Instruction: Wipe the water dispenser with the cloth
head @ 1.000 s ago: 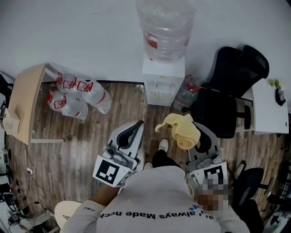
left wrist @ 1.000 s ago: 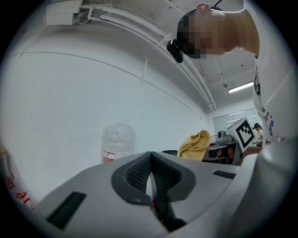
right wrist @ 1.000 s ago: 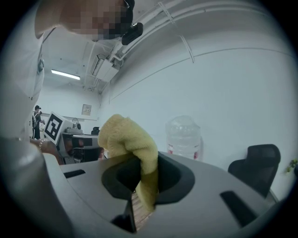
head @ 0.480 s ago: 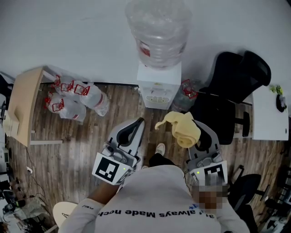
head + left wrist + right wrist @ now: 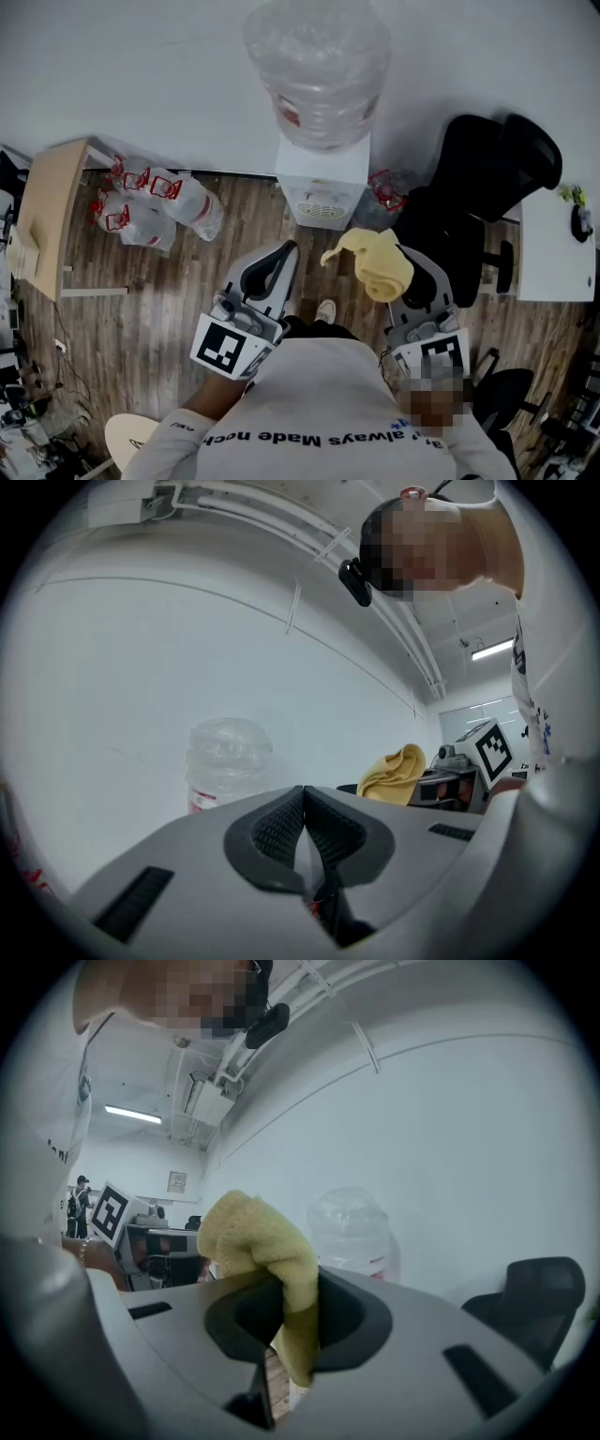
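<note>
approach step: right hand-held gripper (image 5: 292, 1312) clamps the fluffy yellow cloth (image 5: 380, 265), left hand-held gripper (image 5: 302, 819) is pinched closed, empty. white bottle-topped water dispenser (image 5: 322, 183) sits upper centre, not touched yet; next i'd reach the cloth forward onto it.

From above, the bottle (image 5: 319, 66) hides the top of the water dispenser (image 5: 323, 187). Its red label (image 5: 289, 114) is too small to read. The cloth (image 5: 267, 1241) runs down out of sight between the jaws of the right gripper (image 5: 286, 1312).
</note>
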A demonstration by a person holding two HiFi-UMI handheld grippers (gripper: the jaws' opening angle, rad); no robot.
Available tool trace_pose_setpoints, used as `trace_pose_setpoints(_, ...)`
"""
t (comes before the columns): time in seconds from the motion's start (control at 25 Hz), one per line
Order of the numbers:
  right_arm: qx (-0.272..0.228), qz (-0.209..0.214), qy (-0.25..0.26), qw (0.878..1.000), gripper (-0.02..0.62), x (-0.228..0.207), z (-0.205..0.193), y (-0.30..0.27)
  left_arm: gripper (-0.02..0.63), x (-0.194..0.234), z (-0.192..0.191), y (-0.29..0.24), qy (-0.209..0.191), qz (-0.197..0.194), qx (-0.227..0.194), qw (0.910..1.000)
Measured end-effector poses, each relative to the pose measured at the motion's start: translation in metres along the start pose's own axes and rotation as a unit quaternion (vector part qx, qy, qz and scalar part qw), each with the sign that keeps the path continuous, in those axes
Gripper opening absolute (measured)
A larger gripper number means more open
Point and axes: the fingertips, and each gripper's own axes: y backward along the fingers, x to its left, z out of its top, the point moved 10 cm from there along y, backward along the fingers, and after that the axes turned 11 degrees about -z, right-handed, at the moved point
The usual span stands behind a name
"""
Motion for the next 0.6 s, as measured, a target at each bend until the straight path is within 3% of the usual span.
trace_pose_setpoints(0.36, 0.006, 0.022, 0.000, 1.000, 0.064, -0.004, -0.002, -0.019, 0.020, 0.012, -0.004, -0.001, 0.000, 0.025, 0.004, 0.9997)
trace_pose_setpoints(0.6, -0.006, 0.014, -0.005, 1.000, 0.064, -0.005, 0.004, -0.034, 0.020, 0.024, -0.006, -0.008, 0.004, 0.025, 0.002, 0.9997)
